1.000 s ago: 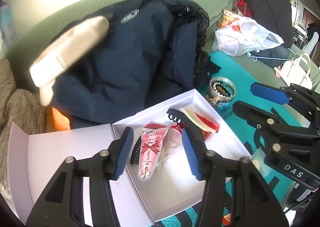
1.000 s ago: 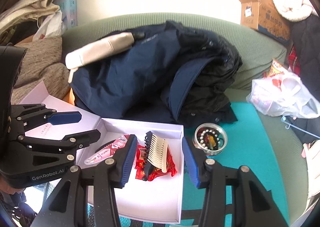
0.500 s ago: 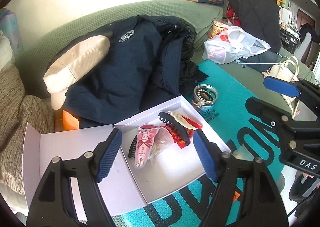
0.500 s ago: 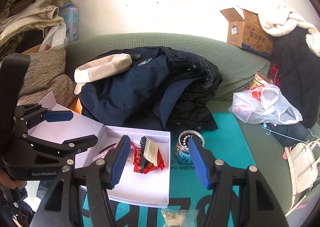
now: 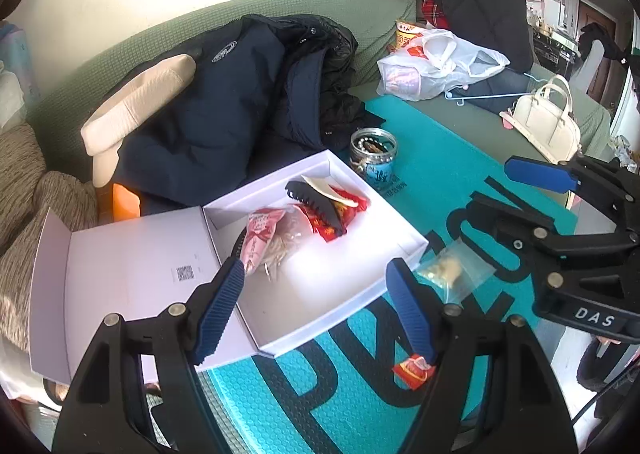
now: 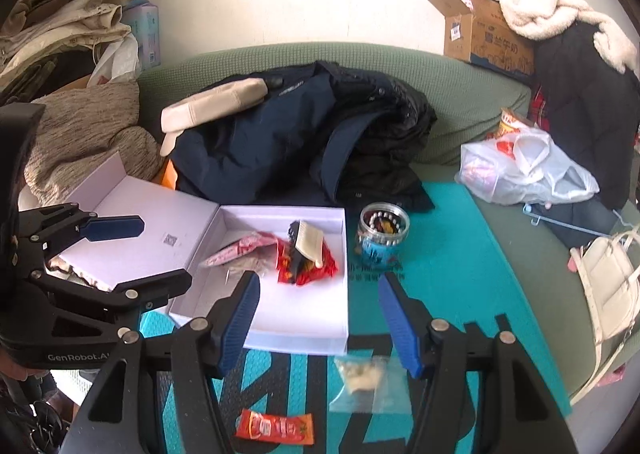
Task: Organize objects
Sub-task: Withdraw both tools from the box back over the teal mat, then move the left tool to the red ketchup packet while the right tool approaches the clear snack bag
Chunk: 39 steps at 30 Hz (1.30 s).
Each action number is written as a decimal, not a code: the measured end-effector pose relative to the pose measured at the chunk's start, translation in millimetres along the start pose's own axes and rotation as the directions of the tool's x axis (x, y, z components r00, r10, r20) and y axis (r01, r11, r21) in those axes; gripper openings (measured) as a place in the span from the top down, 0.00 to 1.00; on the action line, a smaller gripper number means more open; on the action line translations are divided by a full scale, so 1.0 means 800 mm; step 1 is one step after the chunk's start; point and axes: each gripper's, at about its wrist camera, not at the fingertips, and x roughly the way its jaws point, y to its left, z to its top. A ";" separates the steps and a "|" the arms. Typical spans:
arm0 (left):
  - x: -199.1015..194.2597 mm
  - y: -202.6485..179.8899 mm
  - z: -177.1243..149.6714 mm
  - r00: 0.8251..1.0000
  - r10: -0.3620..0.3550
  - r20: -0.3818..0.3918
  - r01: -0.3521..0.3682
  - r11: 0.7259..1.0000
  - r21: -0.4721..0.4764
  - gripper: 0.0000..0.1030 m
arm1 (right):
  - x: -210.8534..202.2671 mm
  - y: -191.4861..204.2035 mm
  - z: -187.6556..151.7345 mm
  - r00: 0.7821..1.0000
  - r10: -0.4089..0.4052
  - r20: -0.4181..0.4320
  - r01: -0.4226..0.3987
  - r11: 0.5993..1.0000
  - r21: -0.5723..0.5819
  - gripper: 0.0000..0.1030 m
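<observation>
An open white box point(image 5: 400, 232) point(image 6: 340, 318) lies on the teal mat. In it lie a pink snack packet point(image 5: 260, 238) point(image 6: 240, 250), a red packet point(image 6: 308, 268) and a black-and-cream hair claw point(image 5: 320, 202) point(image 6: 306, 244). A clear bag of pale bits point(image 5: 448, 274) point(image 6: 362, 378) and a small red sachet point(image 5: 414, 370) point(image 6: 276, 426) lie on the mat outside the box. My left gripper point(image 5: 316, 306) is open and empty above the box's near edge. My right gripper point(image 6: 320, 318) is open and empty, above the mat by the box.
A glass jar of beads point(image 5: 374, 158) point(image 6: 382, 232) stands beside the box. A navy jacket point(image 5: 224, 106) and cream cap point(image 6: 216, 102) lie on the green sofa behind. A white plastic bag point(image 6: 524, 170), a hanger and a white handbag point(image 5: 546, 120) are at the right.
Both grippers have pulled back and up from the box and opened wider. The clear bag and red sachet on the mat have come into view.
</observation>
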 end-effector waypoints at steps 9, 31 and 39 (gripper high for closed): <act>0.008 -0.027 -0.060 0.997 -0.062 -0.038 0.062 0.998 -0.005 0.30 | 0.003 0.004 -0.059 0.998 0.016 -0.060 -0.015 1.000 0.012 0.40; 0.088 -0.066 -0.121 0.951 -0.244 -0.191 0.249 0.969 0.004 0.30 | 0.032 -0.029 -0.161 0.981 0.017 -0.195 0.013 0.988 0.154 0.40; 0.117 -0.080 -0.134 0.921 -0.307 -0.241 0.317 0.948 0.004 0.30 | 0.045 -0.041 -0.187 0.972 0.015 -0.233 0.029 0.982 0.184 0.40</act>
